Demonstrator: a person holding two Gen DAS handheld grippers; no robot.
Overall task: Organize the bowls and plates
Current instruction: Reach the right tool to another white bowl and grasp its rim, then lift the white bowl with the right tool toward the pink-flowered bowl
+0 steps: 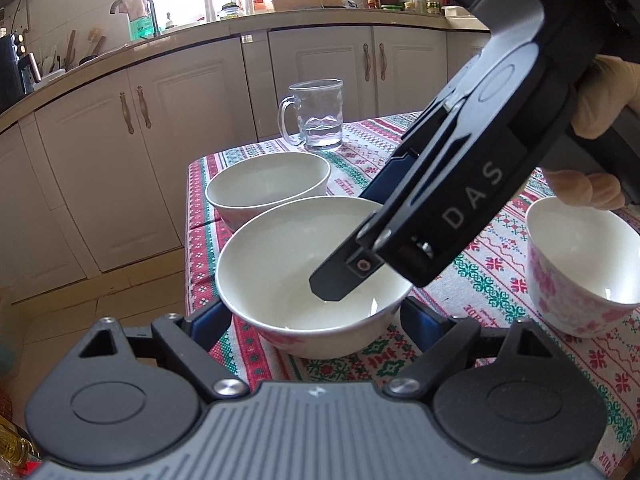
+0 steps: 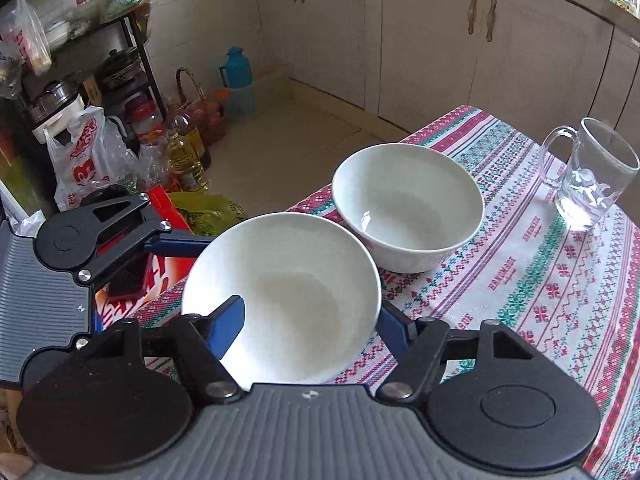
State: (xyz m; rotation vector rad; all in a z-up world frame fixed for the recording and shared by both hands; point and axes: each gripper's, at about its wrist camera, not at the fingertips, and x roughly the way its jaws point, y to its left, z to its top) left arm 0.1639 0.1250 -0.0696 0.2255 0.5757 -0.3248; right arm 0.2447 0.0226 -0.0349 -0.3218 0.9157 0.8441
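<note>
A white bowl (image 1: 280, 264) (image 2: 288, 280) sits at the near left edge of the table, between the blue fingers (image 1: 208, 320) of my left gripper (image 1: 316, 320), which press its outer sides. The right gripper (image 1: 352, 240) (image 2: 312, 312) comes in from the upper right. It straddles the bowl's right wall, with one finger (image 2: 230, 328) inside and the other outside. The gap between them is still wide. Whether the bowl rests on the cloth I cannot tell. A second white bowl (image 1: 268, 184) (image 2: 408, 208) stands just behind it. A third, pink-flowered bowl (image 1: 580, 272) stands to the right.
A glass mug (image 1: 316, 120) (image 2: 588, 176) holding a little water stands at the far side of the patterned tablecloth (image 1: 500, 280) (image 2: 540, 280). A gloved hand (image 1: 600, 96) holds the right gripper. On the floor to the left are oil bottles (image 2: 188, 160), bags and a red box (image 2: 160, 272).
</note>
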